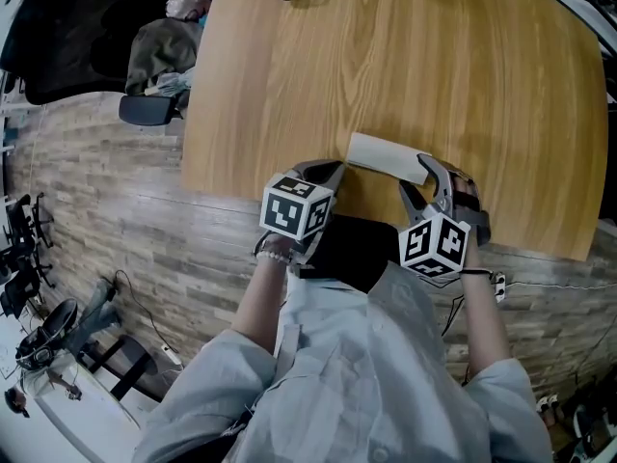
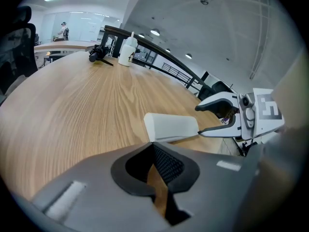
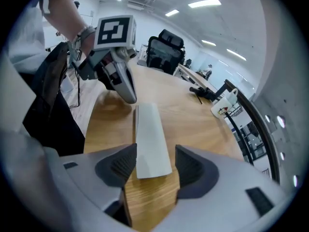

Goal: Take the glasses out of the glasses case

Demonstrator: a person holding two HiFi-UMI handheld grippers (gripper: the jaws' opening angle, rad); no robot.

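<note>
This is an open-plan office. A large wood-topped table stands on a plank-patterned floor, with black swivel office chairs drawn up round it. Long light strips run across a bare grey ceiling, and more desks stand in front of a bright glazed wall at the far end of the room.

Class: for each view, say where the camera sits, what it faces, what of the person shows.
Head view: on head, down at table, case; shows arms, left gripper, right gripper.
Left gripper view: along shut jaws toward case; shows right gripper.
Right gripper view: along open jaws astride case; shows left gripper, arm.
All share the case.
</note>
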